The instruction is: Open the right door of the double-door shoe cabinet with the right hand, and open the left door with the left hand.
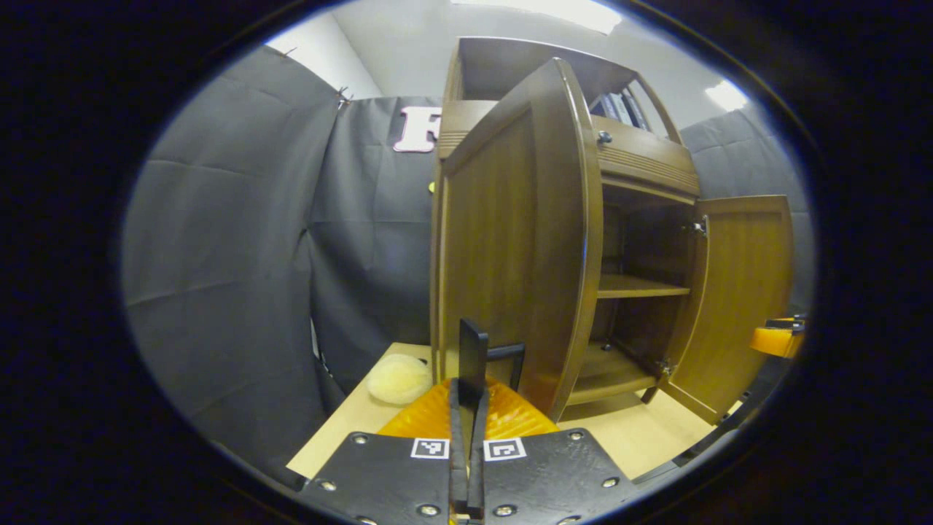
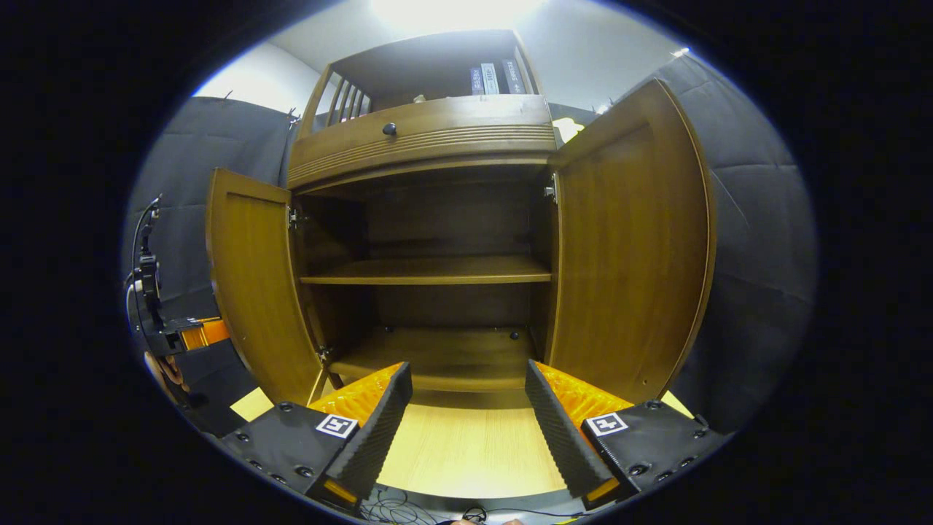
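The wooden shoe cabinet [image 2: 430, 131] stands on a light table with both doors swung wide. Its left door [image 1: 510, 240] fills the middle of the left gripper view. My left gripper [image 1: 466, 437] is shut on that door's black handle [image 1: 474, 350], which rises from between the fingers. The right door [image 2: 627, 248] stands open on the right of the right gripper view. My right gripper [image 2: 466, 430] is open in front of the bare shelves [image 2: 430, 271], with nothing between its fingers. The left gripper [image 2: 182, 332] and a hand also appear behind the left door [image 2: 248, 292].
A pale fluffy object [image 1: 397, 379] lies on the table [image 1: 342, 430] to the left of the cabinet. Above the doors is a drawer with a dark knob [image 2: 390, 129], and books [image 2: 496, 76] stand on the top shelf. Dark cloth walls surround the cabinet.
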Demonstrator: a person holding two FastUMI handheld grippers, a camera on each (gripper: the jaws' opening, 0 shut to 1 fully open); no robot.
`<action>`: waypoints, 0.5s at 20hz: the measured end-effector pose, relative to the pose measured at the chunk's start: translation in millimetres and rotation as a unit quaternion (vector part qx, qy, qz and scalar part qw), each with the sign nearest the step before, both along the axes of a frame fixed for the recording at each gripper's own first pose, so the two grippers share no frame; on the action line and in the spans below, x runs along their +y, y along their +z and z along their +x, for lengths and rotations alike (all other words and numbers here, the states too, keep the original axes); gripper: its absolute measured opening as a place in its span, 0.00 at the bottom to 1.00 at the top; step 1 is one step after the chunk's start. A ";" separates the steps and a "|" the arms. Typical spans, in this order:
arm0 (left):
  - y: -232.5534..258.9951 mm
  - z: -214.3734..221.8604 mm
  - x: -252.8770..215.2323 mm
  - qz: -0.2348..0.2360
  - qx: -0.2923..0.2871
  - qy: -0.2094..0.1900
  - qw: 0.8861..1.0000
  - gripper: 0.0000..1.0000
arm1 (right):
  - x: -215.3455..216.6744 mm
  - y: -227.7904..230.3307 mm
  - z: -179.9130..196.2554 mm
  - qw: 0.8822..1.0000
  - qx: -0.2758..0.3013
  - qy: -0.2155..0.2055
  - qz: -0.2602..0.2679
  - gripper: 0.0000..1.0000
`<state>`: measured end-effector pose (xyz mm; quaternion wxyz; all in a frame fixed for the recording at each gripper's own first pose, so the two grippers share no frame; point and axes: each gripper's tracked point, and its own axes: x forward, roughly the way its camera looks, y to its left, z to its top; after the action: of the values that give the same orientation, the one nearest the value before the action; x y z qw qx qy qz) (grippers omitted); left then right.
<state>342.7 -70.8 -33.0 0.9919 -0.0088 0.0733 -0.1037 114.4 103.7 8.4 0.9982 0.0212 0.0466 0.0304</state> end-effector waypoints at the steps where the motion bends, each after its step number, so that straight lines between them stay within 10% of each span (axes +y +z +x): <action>1: 1.5 -0.5 13.9 -0.012 -0.003 0.000 1.000 0.02 | 1.4 0.2 0.2 1.000 0.001 0.002 0.004 0.93; 10: 6.8 12.4 89.7 0.018 -0.017 -0.015 1.000 0.02 | -0.2 8.1 2.6 1.000 -0.009 0.004 -0.001 0.93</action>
<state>355.2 18.9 -26.2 0.9913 0.0122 0.0587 -0.1173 117.0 103.5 16.5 0.9985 0.0197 0.0381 0.0344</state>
